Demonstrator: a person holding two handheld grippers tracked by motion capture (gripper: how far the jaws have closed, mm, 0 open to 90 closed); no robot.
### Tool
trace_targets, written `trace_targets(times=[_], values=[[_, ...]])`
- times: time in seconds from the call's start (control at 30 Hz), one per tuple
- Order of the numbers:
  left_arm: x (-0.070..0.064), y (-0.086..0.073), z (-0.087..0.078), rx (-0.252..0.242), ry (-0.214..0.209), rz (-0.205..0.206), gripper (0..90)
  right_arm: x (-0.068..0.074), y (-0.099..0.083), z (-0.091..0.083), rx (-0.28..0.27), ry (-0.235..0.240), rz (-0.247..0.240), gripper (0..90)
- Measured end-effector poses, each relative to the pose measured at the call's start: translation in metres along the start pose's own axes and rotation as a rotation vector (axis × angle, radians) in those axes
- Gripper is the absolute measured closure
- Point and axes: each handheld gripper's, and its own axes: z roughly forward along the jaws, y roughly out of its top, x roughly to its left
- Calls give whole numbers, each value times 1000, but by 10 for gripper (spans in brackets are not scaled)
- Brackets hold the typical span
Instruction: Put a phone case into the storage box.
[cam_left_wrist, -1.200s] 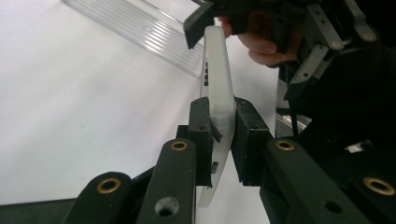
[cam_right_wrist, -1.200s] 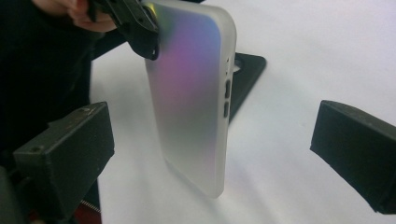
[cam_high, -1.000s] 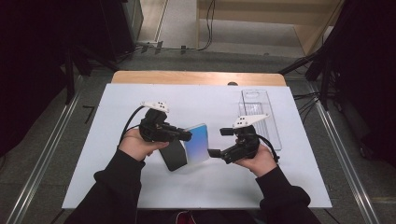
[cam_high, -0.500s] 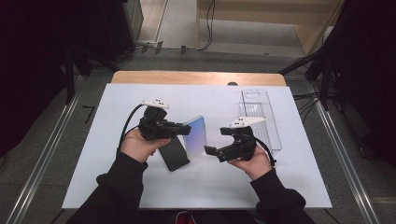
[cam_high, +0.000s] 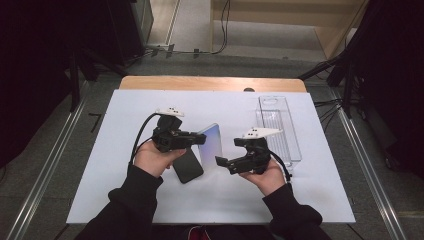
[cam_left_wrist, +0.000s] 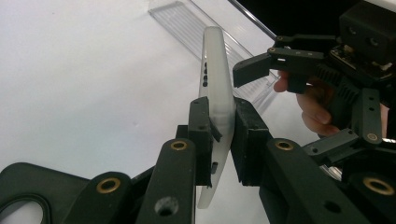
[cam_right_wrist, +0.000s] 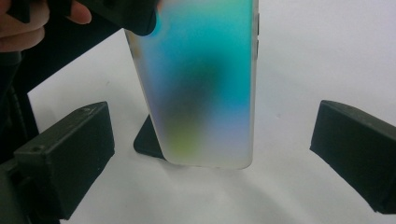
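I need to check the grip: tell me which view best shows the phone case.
Left gripper view: the phone case stands edge-on, clamped in the left tool. Right gripper view shows its iridescent face; high view shows it small, above the black phone.

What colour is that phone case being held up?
The phone case is frosted and iridescent, blending teal, blue, lilac and yellow-green; the right gripper view shows it best.

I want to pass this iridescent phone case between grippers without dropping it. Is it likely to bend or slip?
The phone case probably flexes a little: it looks thin and hollow, held edge-on by the left gripper. Its glossy, frosted back may be slippery, so a firm pinch seems wise. It likely weighs little, since a grip near one end holds it upright.
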Motion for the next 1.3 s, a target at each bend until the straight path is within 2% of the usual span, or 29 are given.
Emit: trace_targets(times=[0.3,0.37,0.43,0.47,0.53,0.83,1.3], values=[[-3,-1,6,-6,4,-17,797,9,-1,6,4,-51,-23,0],[-3,-2,7,-5,-1,-33,798,9,0,6,-4,-61,-19,0],[-2,-1,8,0,-10,-74,798,9,-1,7,-9,-69,-11,0],[-2,-1,8,3,-8,-81,798,10,-1,7,-10,-74,-6,0],[-3,-2,9,6,2,-74,798,11,-1,9,-1,-85,-6,0],[-10,-2,14,13,0,-69,798,18,0,16,-15,-118,-10,0],[-19,-4,24,29,-14,-60,797,18,0,22,-16,-157,-3,12]])
